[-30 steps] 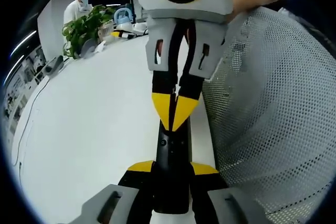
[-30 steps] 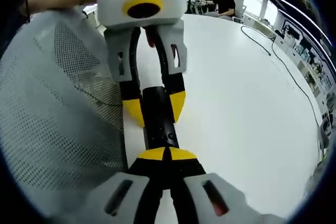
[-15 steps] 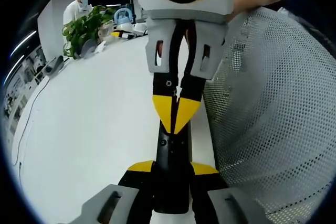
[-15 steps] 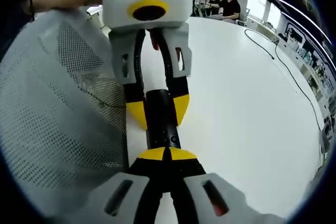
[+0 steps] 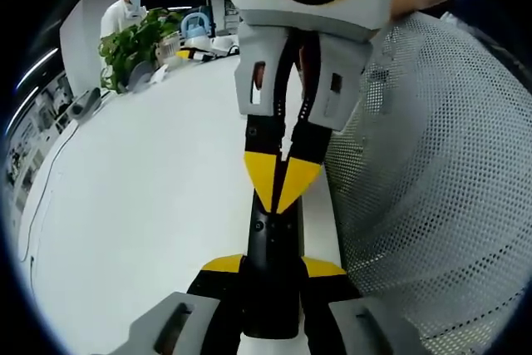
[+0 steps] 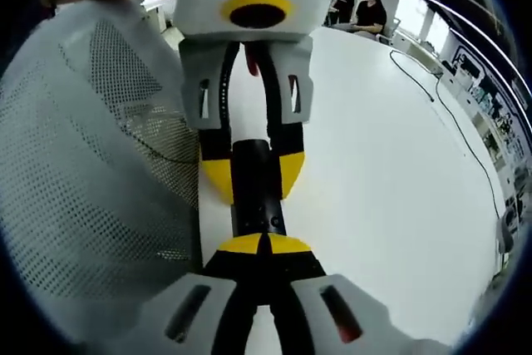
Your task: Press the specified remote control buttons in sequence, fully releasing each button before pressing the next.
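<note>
The left gripper (image 5: 273,268) has its jaws clamped on the near end of the black remote (image 5: 273,243), held over the white tabletop (image 5: 150,205). At the remote's far end, the right gripper (image 5: 281,193) has its jaws fully together, tips touching the remote. A mesh chair (image 5: 432,180) stands beside the remote; a plant (image 5: 133,43) sits far beyond.

We see a slim black remote control (image 5: 272,276) of matt plastic, a smooth white table (image 5: 150,197) and perforated grey mesh cloth (image 5: 432,180).
</note>
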### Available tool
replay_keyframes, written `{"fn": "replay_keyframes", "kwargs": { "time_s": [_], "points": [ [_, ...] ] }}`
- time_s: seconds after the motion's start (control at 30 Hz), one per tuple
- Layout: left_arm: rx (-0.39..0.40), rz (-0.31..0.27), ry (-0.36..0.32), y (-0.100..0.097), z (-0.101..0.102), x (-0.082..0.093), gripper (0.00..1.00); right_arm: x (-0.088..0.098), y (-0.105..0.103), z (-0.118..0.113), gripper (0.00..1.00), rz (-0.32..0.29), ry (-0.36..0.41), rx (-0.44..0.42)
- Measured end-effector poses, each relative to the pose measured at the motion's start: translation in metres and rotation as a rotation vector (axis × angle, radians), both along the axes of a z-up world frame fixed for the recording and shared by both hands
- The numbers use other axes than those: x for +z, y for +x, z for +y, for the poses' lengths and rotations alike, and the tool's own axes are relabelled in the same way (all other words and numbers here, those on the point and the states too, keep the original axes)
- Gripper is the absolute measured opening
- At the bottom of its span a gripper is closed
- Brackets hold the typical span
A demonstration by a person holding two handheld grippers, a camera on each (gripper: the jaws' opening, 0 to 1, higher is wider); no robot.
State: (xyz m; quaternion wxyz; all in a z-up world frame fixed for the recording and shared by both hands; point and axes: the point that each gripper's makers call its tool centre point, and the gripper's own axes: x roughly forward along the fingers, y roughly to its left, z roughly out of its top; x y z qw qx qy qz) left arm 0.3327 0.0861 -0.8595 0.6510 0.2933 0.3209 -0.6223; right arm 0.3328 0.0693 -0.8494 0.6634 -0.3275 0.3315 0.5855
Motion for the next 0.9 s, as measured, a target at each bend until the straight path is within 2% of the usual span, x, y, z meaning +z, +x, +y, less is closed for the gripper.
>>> {"fn": "replay_keyframes", "kwargs": {
  "time_s": [0.07, 0.13, 0.27, 0.4, 0.6, 0.9],
  "points": [
    [0.011, 0.007, -0.001, 0.000, 0.000, 0.000, 0.26, 0.000, -0.007, 0.004, 0.00, 0.034, 0.018, 0.014],
    [0.033, 0.027, -0.006, 0.001, 0.000, 0.000, 0.26, 0.001, -0.006, 0.004, 0.00, -0.009, -0.001, 0.048],
    [0.033, 0.029, -0.007, 0.001, 0.000, 0.000, 0.26, -0.001, -0.012, 0.007, 0.00, -0.026, -0.009, 0.086],
    [0.023, 0.022, -0.005, 0.000, -0.001, 0.001, 0.26, -0.001, -0.011, 0.008, 0.00, -0.113, -0.058, 0.166],
    [0.019, 0.018, -0.004, 0.000, -0.001, 0.000, 0.26, -0.003, -0.014, 0.009, 0.00, -0.273, -0.136, 0.350],
    [0.008, 0.007, -0.001, 0.000, -0.001, 0.000, 0.26, -0.004, -0.016, 0.010, 0.00, -0.343, -0.195, 0.417]
  ]
}}
